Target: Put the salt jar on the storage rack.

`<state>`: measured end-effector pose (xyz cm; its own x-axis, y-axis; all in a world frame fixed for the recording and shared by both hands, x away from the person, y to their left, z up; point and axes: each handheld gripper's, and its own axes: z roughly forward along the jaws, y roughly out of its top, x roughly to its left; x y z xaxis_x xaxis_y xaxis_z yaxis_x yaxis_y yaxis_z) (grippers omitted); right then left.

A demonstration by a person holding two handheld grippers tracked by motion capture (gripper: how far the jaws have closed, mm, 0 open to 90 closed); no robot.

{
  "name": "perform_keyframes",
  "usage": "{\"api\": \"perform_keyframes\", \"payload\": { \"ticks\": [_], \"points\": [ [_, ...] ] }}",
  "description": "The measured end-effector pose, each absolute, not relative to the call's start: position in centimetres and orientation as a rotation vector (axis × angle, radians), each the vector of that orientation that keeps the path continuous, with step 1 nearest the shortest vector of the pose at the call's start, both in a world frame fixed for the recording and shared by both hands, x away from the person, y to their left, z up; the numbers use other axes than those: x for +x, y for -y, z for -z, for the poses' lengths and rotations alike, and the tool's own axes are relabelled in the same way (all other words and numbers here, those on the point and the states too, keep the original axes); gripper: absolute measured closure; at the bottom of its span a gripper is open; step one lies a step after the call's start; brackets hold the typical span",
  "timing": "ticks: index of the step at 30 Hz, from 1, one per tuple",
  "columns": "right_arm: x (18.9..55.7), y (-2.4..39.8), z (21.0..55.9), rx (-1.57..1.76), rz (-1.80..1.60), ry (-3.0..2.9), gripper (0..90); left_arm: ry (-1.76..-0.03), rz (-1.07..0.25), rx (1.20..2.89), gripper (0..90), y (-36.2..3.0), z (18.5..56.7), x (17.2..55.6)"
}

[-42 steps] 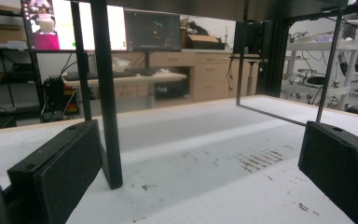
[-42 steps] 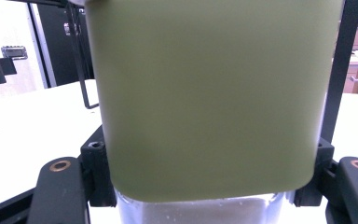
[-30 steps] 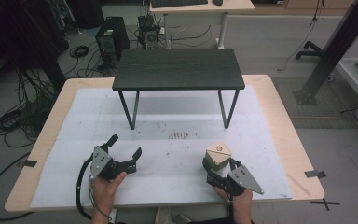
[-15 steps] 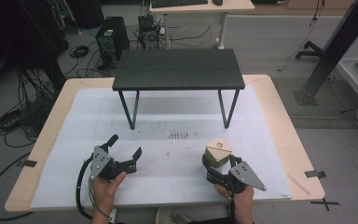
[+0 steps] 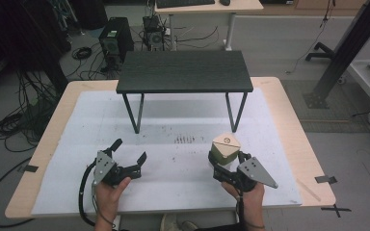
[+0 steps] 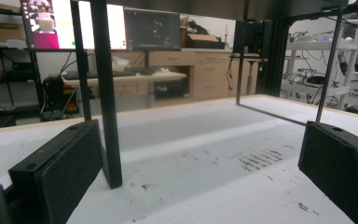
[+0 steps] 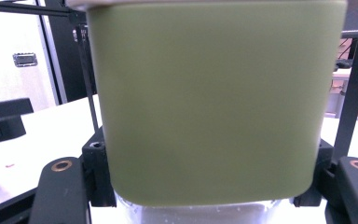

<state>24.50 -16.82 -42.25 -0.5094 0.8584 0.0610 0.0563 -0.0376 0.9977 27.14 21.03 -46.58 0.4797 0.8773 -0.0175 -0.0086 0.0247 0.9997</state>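
An olive-green box (image 5: 223, 153) with a tan lid is held upright a little above the white mat, right of centre near the front edge. My right gripper (image 5: 225, 159) is shut on it, one jaw on each side. In the right gripper view the box's green wall (image 7: 214, 102) is very close, with the jaws pressing on its lower sides. My left gripper (image 5: 130, 150) rests low over the mat at the front left, open and holding nothing. Its two black pads (image 6: 56, 168) stand wide apart in the left gripper view.
A small black table (image 5: 184, 72) on thin metal legs stands at the back of the white mat (image 5: 173, 120); one leg (image 6: 106, 93) is close ahead of the left gripper. Dark scuff marks (image 5: 184, 139) lie mid-mat. Desks, cables and a monitor lie beyond.
The right gripper has risen with the green box in it, which now looks larger and higher in the high view. The left gripper has stayed where it was.
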Motion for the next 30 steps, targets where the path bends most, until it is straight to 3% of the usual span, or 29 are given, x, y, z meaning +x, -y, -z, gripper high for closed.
{"api": "perform_keyframes", "payload": {
  "ticks": [30],
  "points": [
    [29.5,14.4,33.8,0.952,-1.614,-1.639,29.7,-0.834,-0.827,1.381,0.5,-21.0,46.6,27.2]
  ]
}}
